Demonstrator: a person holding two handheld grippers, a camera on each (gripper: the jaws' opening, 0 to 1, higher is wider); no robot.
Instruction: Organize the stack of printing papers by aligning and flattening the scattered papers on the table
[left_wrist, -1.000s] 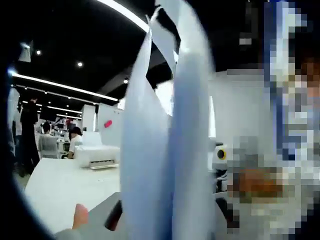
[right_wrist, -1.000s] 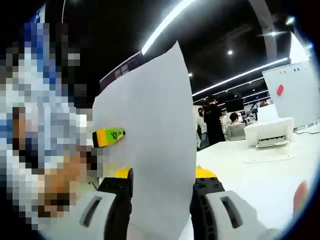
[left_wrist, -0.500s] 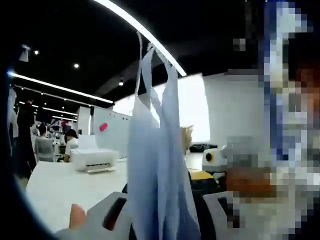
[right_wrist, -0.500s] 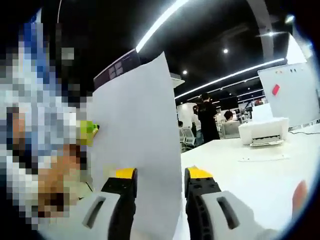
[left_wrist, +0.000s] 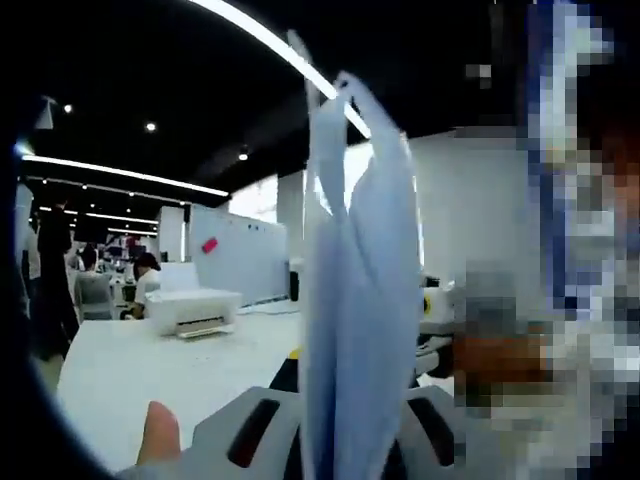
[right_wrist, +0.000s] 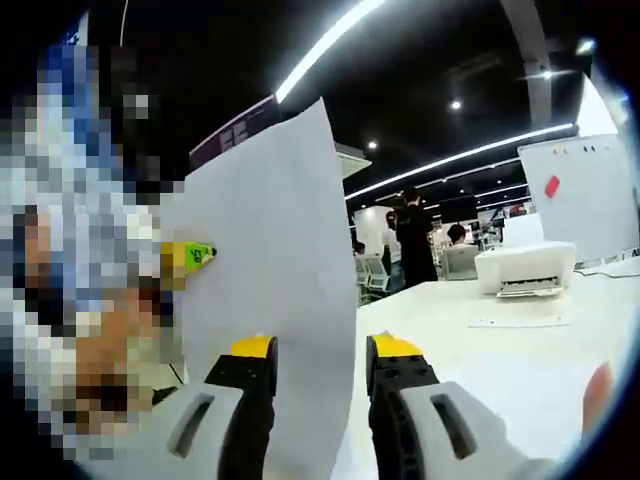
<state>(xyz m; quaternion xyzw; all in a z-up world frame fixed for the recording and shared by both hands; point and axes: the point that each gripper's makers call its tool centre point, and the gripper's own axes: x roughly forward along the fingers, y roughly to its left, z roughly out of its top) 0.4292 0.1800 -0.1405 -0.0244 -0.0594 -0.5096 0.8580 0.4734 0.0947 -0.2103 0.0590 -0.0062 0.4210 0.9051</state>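
Standing upright, papers (left_wrist: 355, 300), table (right_wrist: 520, 350) beyond

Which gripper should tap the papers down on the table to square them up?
Probably the left. The left gripper holds the papers edge-on and bunched, over the white table. The right gripper straddles a broad sheet without clearly pinching it.

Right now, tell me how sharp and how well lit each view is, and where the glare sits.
Left gripper view: the paper held close to the lens is soft and bluish, and the printer behind it is clearer. A bright ceiling strip glares across the dark ceiling. Right gripper view: the paper looks crisper and evenly grey, the fisheye bends the table edge, and the light strip blooms.
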